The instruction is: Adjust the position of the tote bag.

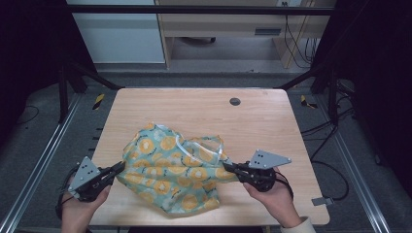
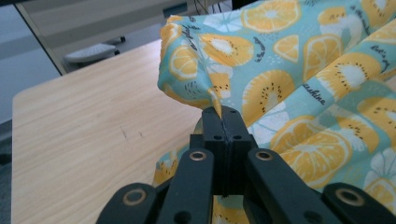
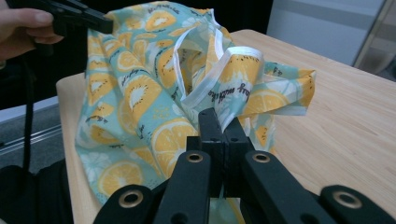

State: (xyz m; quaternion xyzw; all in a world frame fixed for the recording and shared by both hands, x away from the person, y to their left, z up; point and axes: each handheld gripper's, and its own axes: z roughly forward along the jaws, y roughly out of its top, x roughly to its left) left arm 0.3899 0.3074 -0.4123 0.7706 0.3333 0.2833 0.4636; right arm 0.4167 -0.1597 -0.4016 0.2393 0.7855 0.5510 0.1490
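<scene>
Here, crumpled fruit-print cloth bag (image 1: pixel 175 167), both claws clamped

A lab recording bay: a bare wooden table (image 1: pixel 204 109) inside a black metal frame (image 1: pixel 204 9), loose cables (image 1: pixel 296 43) behind.

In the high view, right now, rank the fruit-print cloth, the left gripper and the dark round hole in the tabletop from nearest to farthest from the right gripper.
1. Fruit-print cloth: clamped in the right gripper.
2. Left gripper: across the cloth, near the left edge.
3. Dark round hole: toward the far edge; not clearly farther than the left gripper.
</scene>
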